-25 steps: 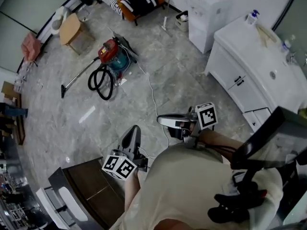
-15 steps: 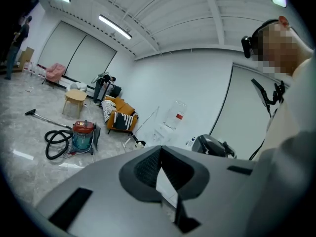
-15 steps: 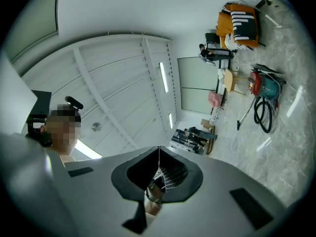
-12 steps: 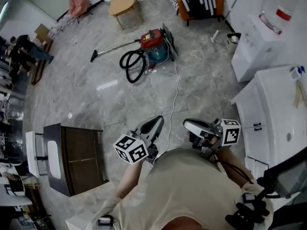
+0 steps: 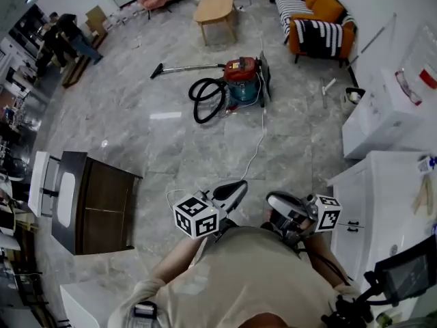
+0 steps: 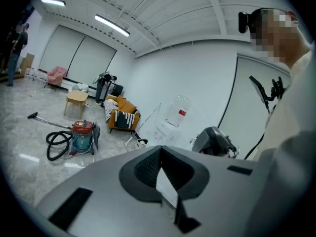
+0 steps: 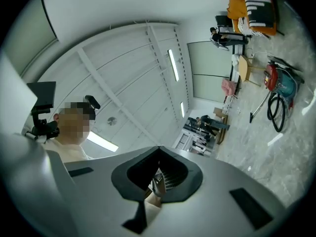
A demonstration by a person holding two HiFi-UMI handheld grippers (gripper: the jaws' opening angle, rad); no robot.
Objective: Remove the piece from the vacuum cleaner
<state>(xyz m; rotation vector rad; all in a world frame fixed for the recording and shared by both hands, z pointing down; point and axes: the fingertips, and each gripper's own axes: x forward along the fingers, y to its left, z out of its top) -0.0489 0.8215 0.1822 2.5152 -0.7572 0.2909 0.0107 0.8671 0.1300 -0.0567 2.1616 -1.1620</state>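
Grey jaws were pressed together, empty, on both the left gripper point(image 5: 231, 190) and the right gripper point(image 5: 281, 202), held close before the person's chest. Well beyond them on the marble floor point(image 5: 136, 135) stood the red vacuum cleaner point(image 5: 242, 74), its black hose point(image 5: 205, 101) coiled alongside.

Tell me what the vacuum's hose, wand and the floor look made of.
Hose: black flexible plastic or rubber, judging by its limp coil.
Wand: likely bare metal, a thin, straight, pale grey tube.
Floor: polished stone or stone-look tile, grey veining, grout lines, glossy light reflections.
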